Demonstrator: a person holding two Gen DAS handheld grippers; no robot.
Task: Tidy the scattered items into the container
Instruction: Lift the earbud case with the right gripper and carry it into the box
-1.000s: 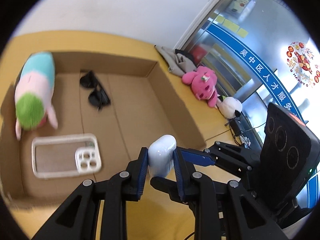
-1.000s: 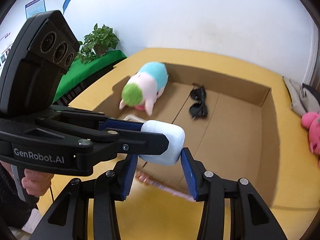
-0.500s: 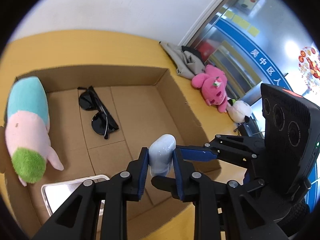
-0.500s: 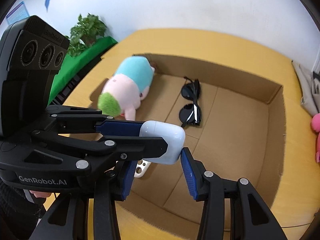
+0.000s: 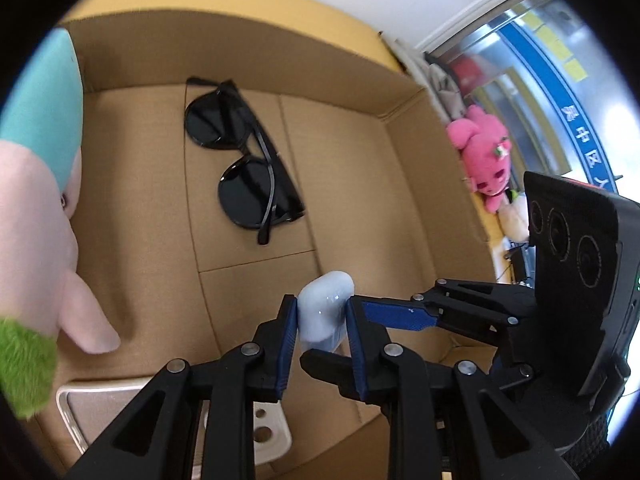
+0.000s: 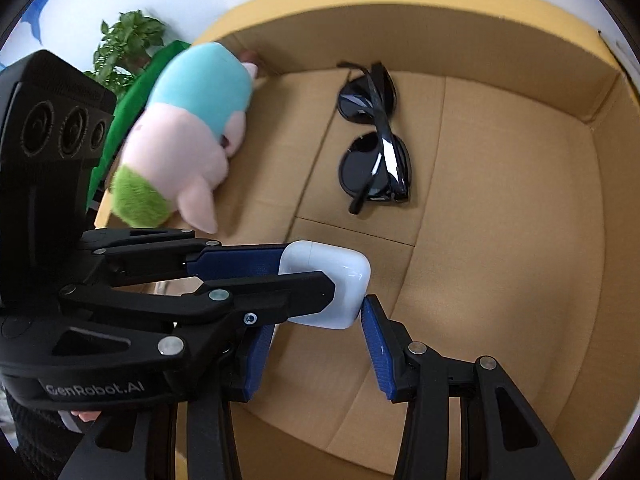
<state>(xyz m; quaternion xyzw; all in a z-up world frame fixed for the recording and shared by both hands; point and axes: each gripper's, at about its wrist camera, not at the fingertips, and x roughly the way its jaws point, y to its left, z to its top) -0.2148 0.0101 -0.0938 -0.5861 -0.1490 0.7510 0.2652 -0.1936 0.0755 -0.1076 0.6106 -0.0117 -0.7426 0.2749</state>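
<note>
- Left wrist view: the left gripper (image 5: 322, 322) clamps a glossy white rounded earbud case (image 5: 325, 316) above the brown cardboard box (image 5: 416, 184), not yet released.
- The right gripper (image 6: 316, 334) hangs beside it, jaws apart, holding nothing.
- Already inside, by my reading: black sunglasses (image 5: 244, 172), a pink-and-teal plush toy (image 5: 36, 184), a clear phone case (image 5: 264, 436).
- A bright pink plush doll (image 5: 486, 160) lies outside, possibly left.

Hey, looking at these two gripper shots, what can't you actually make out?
- Phone case, left wrist view: mostly hidden under the left hand-held gripper.
- Plush, left wrist view: cut off by the edge.
- Earbud case, right wrist view: whether the right hand-held gripper touches it is unclear.
- Pink toy: small, half hidden behind the box wall.
</note>
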